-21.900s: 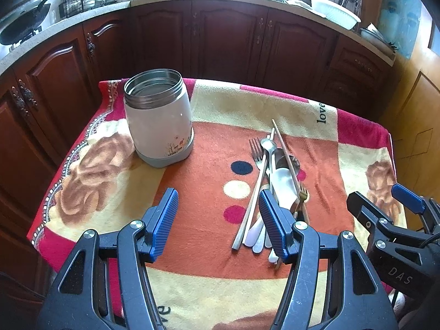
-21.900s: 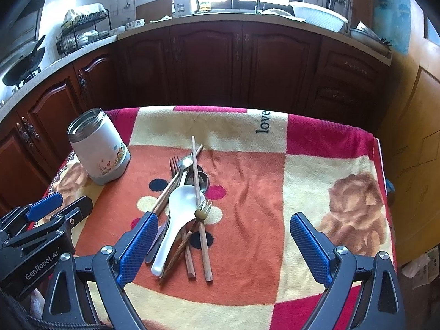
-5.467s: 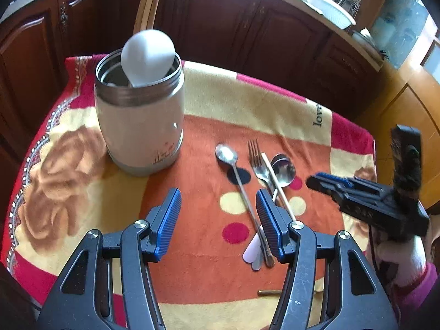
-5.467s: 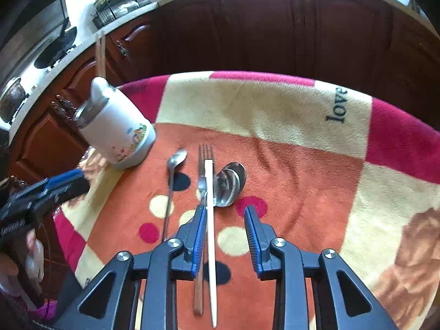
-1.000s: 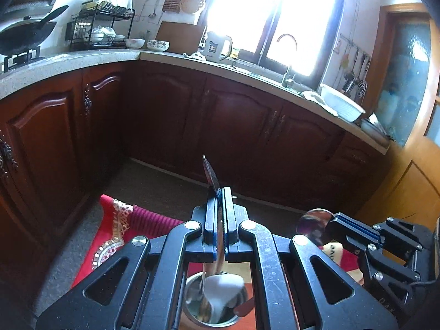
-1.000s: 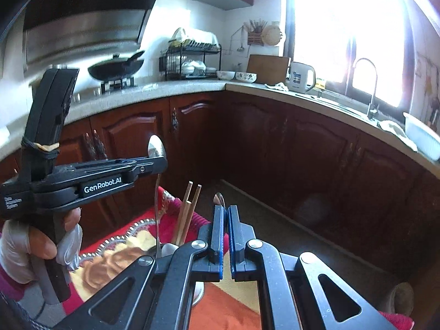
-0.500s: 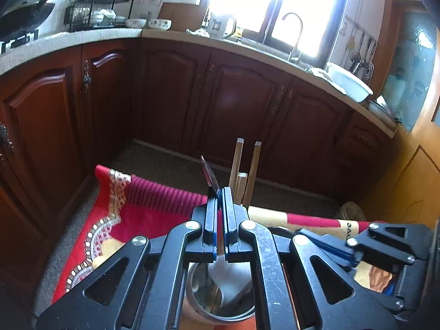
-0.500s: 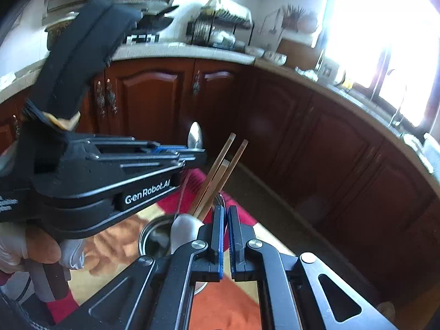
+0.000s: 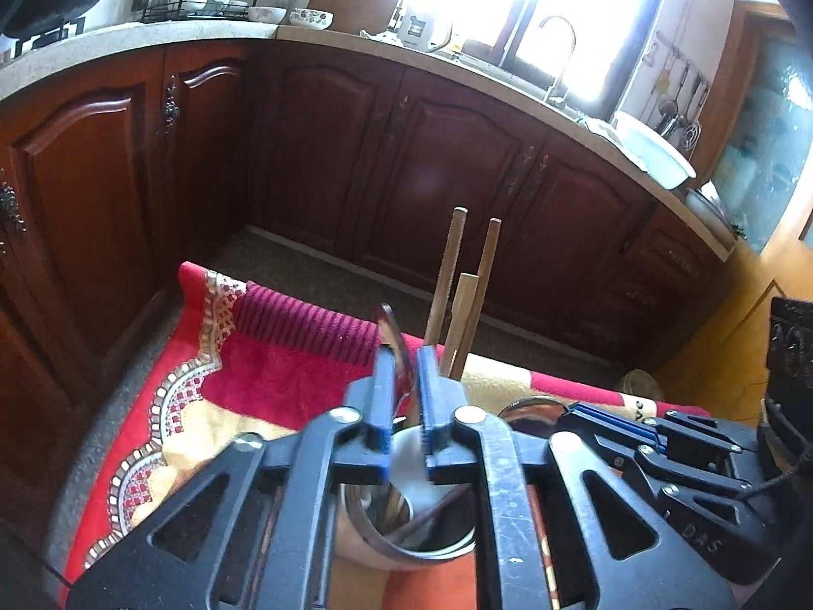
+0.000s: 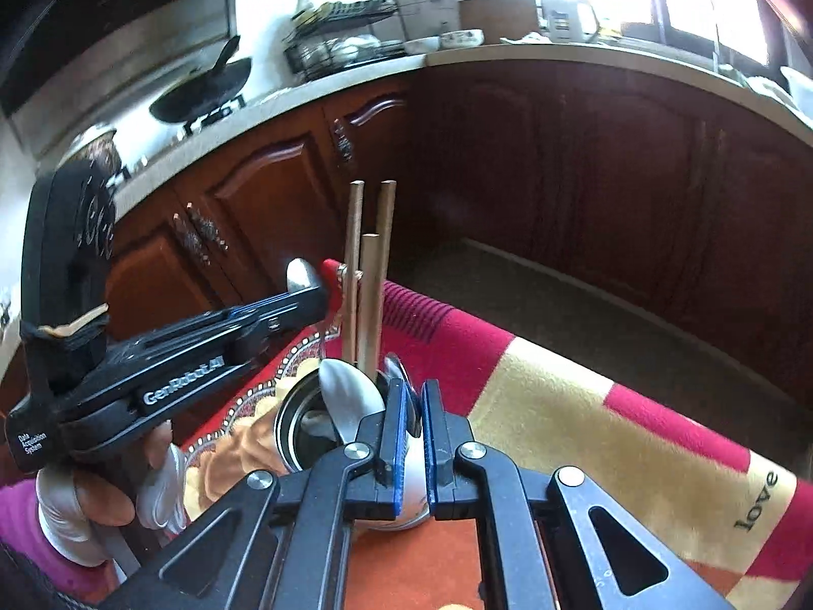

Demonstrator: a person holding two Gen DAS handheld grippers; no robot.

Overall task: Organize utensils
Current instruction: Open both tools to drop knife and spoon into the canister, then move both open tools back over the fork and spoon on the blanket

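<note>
I count one steel canister point(image 9: 378, 546), three wooden chopsticks point(image 9: 447, 279) standing upright in it, one white spoon point(image 10: 345, 396) leaning inside with its bowl above the rim, and two metal spoons, one in each of my tongs. The canister stands on the patterned blanket point(image 9: 284, 371), near its red far corner.

My left gripper point(image 9: 406, 406) hangs right over the canister mouth. Its blue pads stand a clear gap apart, with the first metal spoon point(image 9: 391, 330) blurred between them, bowl upward. Half a second ago those pads were pressed tight on the handle, so they have parted since; I cannot tell whether they still touch the spoon.

My right gripper point(image 10: 414, 432) sits just beside the canister, its pads nearly together on the second metal spoon point(image 10: 401, 371), whose bowl pokes up just beyond the fingertips. Its gap looks only slightly wider than before.

Both cameras have tipped down since the earlier frame: the canister rim and more of the blanket now show, and the right spoon is closer to the chopsticks.
</note>
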